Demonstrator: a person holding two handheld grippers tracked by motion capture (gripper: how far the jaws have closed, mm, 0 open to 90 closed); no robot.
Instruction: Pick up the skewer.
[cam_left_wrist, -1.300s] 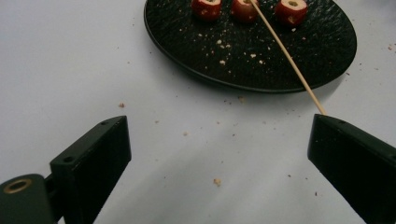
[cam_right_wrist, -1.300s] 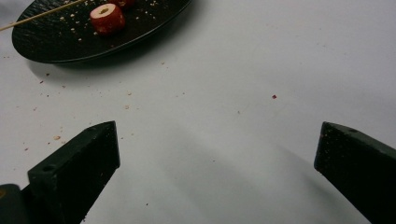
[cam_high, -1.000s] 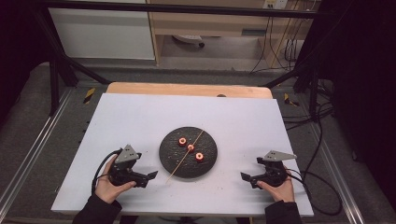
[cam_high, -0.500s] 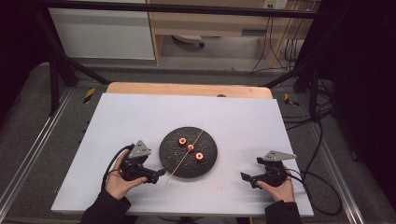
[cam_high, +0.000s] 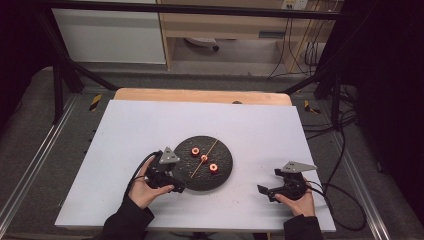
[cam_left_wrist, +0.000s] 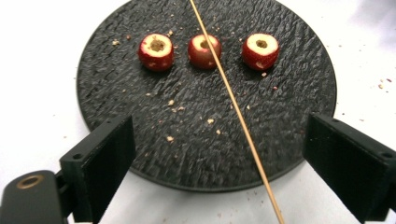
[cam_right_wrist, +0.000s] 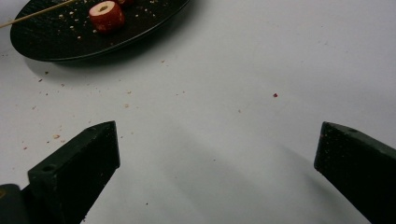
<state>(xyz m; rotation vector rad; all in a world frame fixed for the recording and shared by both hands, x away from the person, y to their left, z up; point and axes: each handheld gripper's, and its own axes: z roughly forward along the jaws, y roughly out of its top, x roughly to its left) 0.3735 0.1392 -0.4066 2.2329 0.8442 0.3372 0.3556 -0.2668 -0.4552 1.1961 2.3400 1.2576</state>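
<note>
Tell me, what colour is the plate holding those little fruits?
The plate is black with a rough, rippled surface; the left gripper view shows it best.

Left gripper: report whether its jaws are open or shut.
Open. In the left gripper view, the left gripper has its jaws spread wide over the plate, the skewer lying untouched between them.

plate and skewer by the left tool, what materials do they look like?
Plate: matte black with a rough, rippled surface, so it looks like slate or textured stoneware; which of the two is hard to tell. Skewer: thin, straight, pale tan stick, probably bamboo or wood. The left tool stands open over its near end.
</note>
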